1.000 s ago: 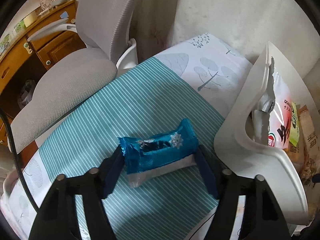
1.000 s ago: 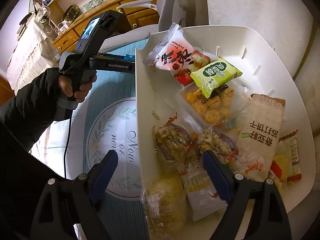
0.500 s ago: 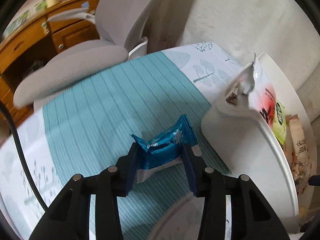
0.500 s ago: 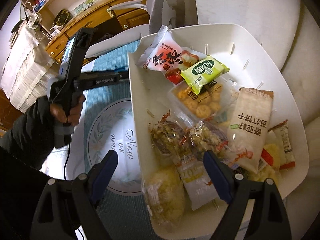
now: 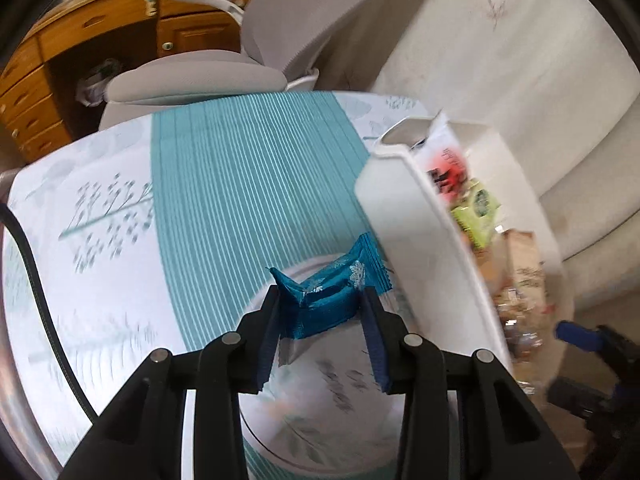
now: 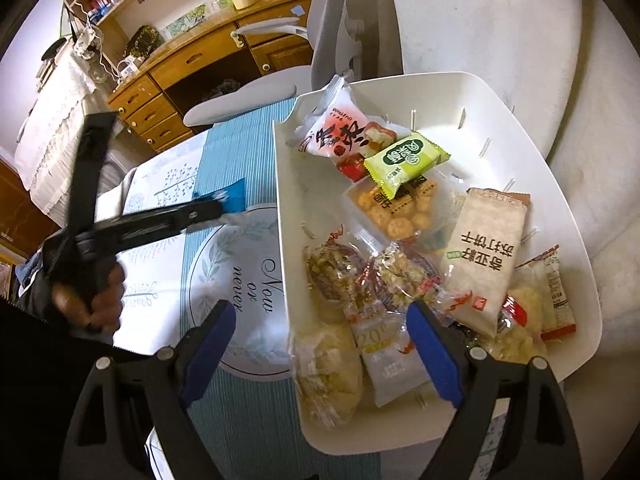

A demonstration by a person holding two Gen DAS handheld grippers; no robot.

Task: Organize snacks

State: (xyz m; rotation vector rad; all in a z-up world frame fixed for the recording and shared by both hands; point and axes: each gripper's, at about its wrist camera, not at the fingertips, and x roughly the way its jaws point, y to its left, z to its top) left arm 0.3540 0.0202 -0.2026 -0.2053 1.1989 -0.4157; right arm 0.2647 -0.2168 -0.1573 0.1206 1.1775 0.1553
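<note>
Carrying a blue snack packet (image 5: 326,300) between its clenched jaws, the left gripper (image 5: 322,312) is seen in the left wrist view above the tablecloth (image 5: 224,184), just beside the outer wall of the white basket (image 5: 404,216). The jaws have just been closing, and the packet is pinched and crumpled between the pads. The step in hand is judged to be the transfer of this packet into the basket; the next move calls for the packet to be raised over the rim before it is released. The basket wall stands in the way of a straight sideways path. An office chair (image 5: 192,80) and a wooden desk (image 5: 80,40) are seen beyond the table.

In the right wrist view, the right gripper (image 6: 320,352) hangs with its jaws spread wide, nothing pressed between them, over the near end of the basket (image 6: 560,220). The basket is already crowded with wrapped snacks, among them a green packet (image 6: 406,160) and a tall beige packet (image 6: 486,256), so little free floor is left.
</note>
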